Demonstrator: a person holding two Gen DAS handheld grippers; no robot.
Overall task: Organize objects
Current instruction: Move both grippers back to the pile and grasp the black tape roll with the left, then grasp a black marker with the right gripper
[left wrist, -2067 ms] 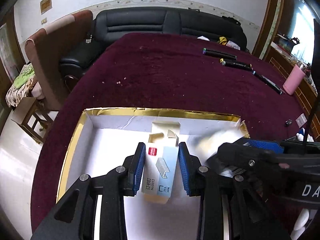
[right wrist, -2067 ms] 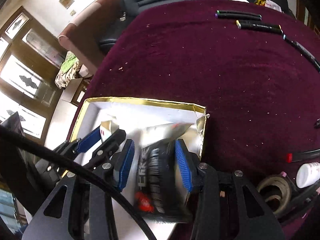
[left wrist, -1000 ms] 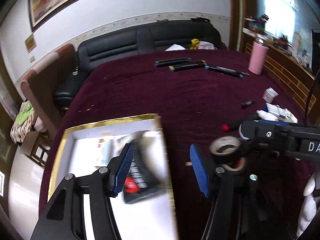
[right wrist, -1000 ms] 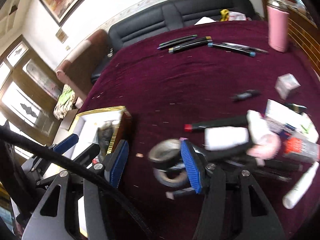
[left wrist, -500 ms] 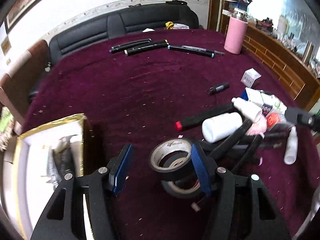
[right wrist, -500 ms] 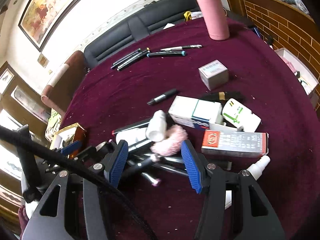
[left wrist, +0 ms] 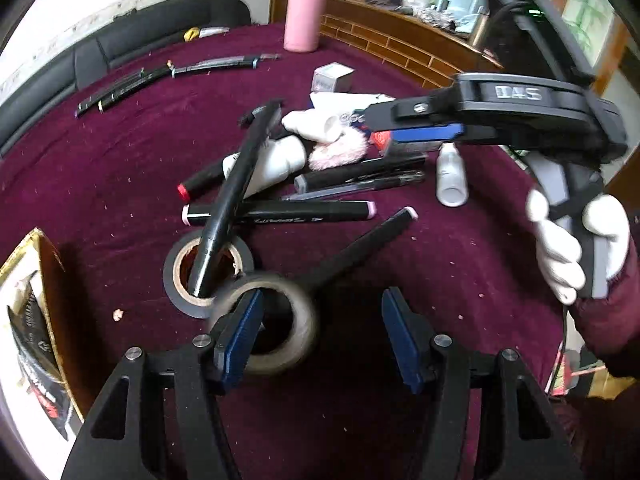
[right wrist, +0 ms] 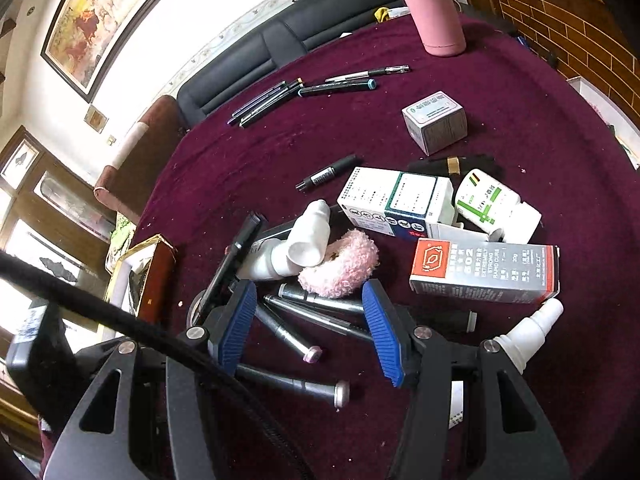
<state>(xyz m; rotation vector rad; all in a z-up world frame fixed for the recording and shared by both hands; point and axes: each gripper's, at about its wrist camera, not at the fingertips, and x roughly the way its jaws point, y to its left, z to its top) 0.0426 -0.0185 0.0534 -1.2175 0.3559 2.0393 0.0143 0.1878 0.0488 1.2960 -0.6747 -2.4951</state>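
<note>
In the left wrist view my left gripper is open just above the maroon cloth. Its left finger stands over the hole of a pale tape roll, so the roll's near wall lies between the jaws, untouched. A black tape roll beside it has a black marker leaning in it. My right gripper is open and empty over several grey markers, just short of a pink fluffy hair tie. A gloved hand holds it.
The gold-rimmed box with a black packet sits at the left. White bottles, a glue carton, medicine boxes and a spray bottle crowd the pile. Pens and a pink flask stand farther back.
Both grippers held items over the box, a staples carton and a black packet. Both have since let go and swung right to the pile, the left sinking onto the tape rolls.
</note>
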